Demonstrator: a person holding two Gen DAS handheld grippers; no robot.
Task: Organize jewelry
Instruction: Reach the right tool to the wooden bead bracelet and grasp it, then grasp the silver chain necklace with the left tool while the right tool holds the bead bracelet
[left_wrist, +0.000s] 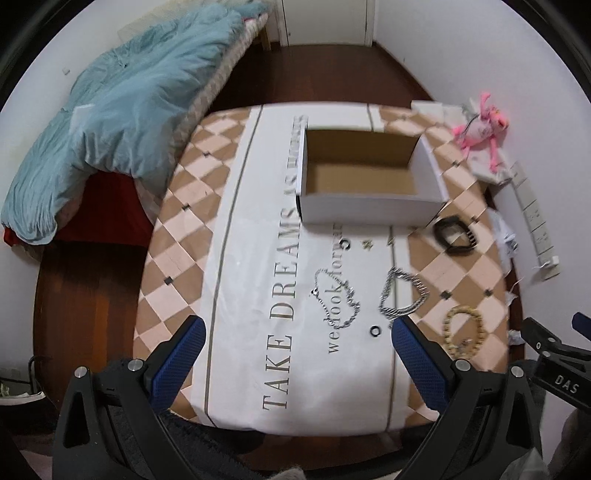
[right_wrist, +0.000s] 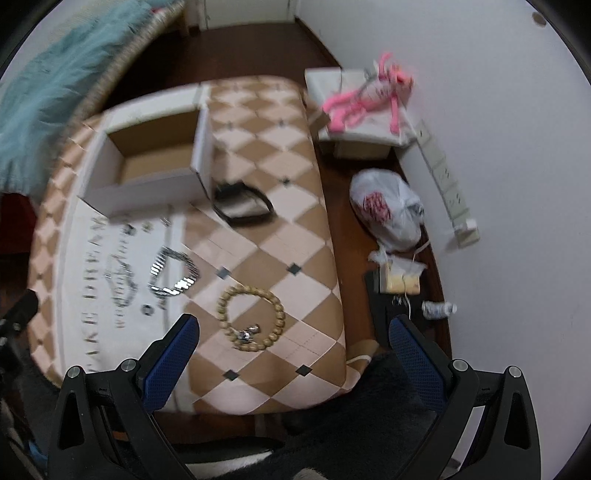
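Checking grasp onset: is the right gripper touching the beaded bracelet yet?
Apart. The right wrist view shows the beaded bracelet lying on cloth between and beyond the open right gripper, cloth visible around it.

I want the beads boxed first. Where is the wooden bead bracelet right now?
The wooden bead bracelet lies on the checkered cloth near the table's front right, just right of the silver chain bracelet, ahead of the open right gripper.

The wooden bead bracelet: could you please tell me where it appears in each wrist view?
Left wrist: the wooden bead bracelet lies lower right, beside the right fingertip.
Right wrist: it lies centre, slightly low, on the checkered cloth.
Shared landmark: the open cardboard box.
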